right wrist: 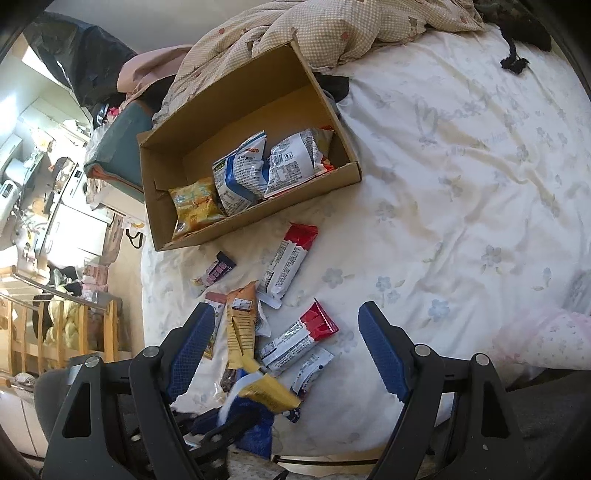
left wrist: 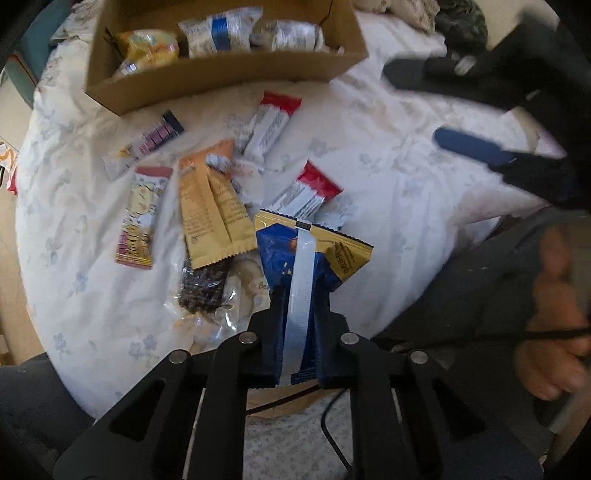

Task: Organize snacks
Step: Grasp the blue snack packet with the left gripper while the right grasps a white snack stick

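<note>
My left gripper [left wrist: 301, 295] is shut on a blue and gold snack packet [left wrist: 280, 254], which stands up between its pads just above the pile. The same packet [right wrist: 266, 395] shows at the bottom of the right wrist view. Loose snacks lie on the white floral bedsheet [left wrist: 388, 155]: two red and white bars [left wrist: 271, 125] [left wrist: 306, 192], tan packets [left wrist: 208, 210], a purple bar [left wrist: 147, 144] and a pink bar [left wrist: 138, 218]. Beyond them a cardboard box [left wrist: 207, 77] [right wrist: 258, 221] holds three bags. My right gripper [right wrist: 286, 310] hangs open over the pile, holding nothing.
A patterned quilt [right wrist: 332, 33] is bunched behind the box. The bed's left edge drops to a cluttered room and a wooden rail [right wrist: 62, 332]. A person's hand [left wrist: 554, 314] and a dark sleeve are at the right. A black cable [left wrist: 332, 424] runs under my left gripper.
</note>
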